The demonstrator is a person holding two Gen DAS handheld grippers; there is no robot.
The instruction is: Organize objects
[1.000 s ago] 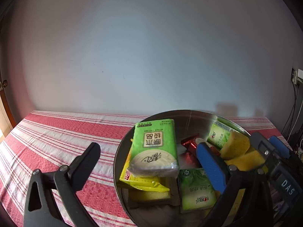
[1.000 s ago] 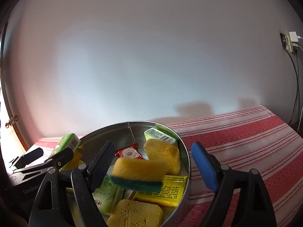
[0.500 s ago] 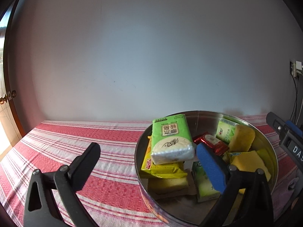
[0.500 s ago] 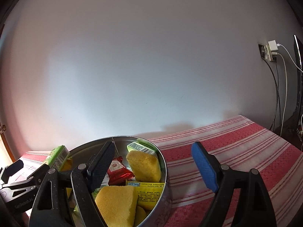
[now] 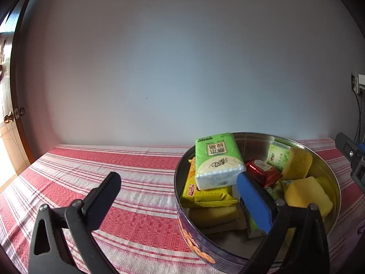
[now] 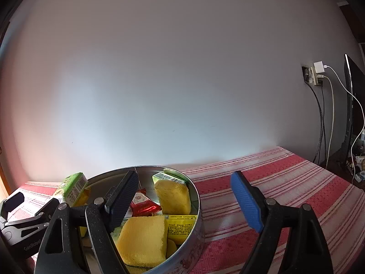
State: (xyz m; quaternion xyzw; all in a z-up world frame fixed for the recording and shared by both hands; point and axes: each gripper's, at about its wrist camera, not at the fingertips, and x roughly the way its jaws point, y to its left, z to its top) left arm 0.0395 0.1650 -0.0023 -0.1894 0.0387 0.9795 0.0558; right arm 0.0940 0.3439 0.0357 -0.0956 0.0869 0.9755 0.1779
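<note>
A round metal tin (image 5: 196, 244) stands on the red-and-white striped cloth, filled with several items. On top lies a green tissue pack (image 5: 216, 159) over a yellow snack packet (image 5: 205, 194). Beside them are a red wrapper (image 5: 262, 171) and yellow sponges (image 5: 305, 196). My left gripper (image 5: 178, 202) is open and empty, its blue finger over the tin's left part. My right gripper (image 6: 184, 201) is open and empty too, straddling the right rim of the tin (image 6: 194, 251). A yellow sponge (image 6: 142, 239) rests in the tin below its black finger.
The striped table (image 5: 114, 166) runs back to a pale wall. A door with a knob (image 5: 9, 118) is at the far left. A wall socket with chargers and cables (image 6: 317, 75) and a dark screen edge (image 6: 349, 114) sit to the right.
The yellow sponge with the green underside hung between my right fingers a second ago; it now lies in the tin. Both grippers swung outward, so the tin slid toward each view's edge.
</note>
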